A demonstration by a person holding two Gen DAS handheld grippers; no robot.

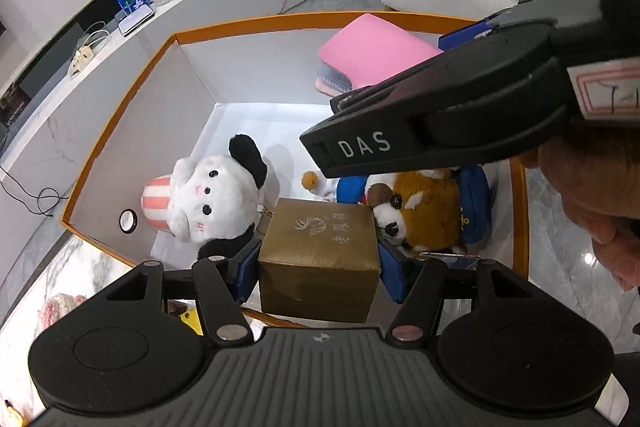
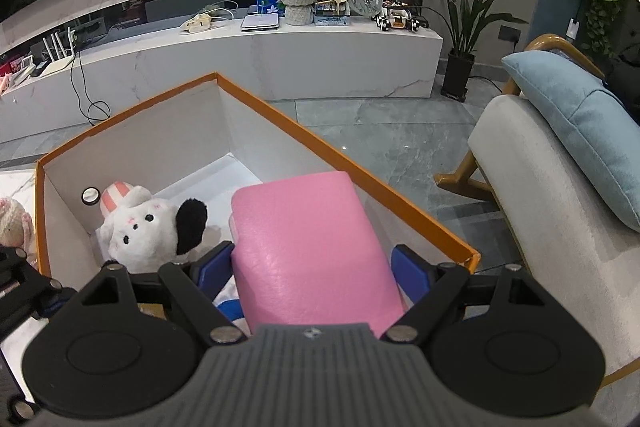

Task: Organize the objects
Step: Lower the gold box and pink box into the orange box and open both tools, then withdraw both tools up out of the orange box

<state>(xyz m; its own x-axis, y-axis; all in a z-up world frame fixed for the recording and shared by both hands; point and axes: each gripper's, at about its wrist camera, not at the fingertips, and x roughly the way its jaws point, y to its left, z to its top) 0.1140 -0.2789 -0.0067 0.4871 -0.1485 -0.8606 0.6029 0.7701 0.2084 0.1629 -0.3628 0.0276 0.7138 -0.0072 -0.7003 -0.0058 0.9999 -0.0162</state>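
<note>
My left gripper (image 1: pixel 319 267) is shut on a gold-brown cardboard box (image 1: pixel 320 247) with pale printed marks, its blue pads (image 1: pixel 246 273) against both sides. It hangs over the near edge of a large white storage box with an orange rim (image 1: pixel 120 131). Inside lie a white plush with black ears (image 1: pixel 216 203) and a brown-and-white dog plush (image 1: pixel 424 211) in blue. My right gripper (image 2: pixel 312 267) is shut on a pink notebook (image 2: pixel 312 247) held over the same storage box (image 2: pixel 340 155), beside the white plush (image 2: pixel 140 231). The notebook (image 1: pixel 372 55) also shows at the upper right of the left wrist view.
The right tool's black casing (image 1: pixel 460 107) and a person's hand (image 1: pixel 592 187) fill the right side above the dog plush. A pink knitted toy (image 2: pixel 12 223) lies outside the storage box at left. A marble console (image 2: pixel 280 59), a potted plant (image 2: pixel 460 27) and an armchair (image 2: pixel 560 187) stand beyond.
</note>
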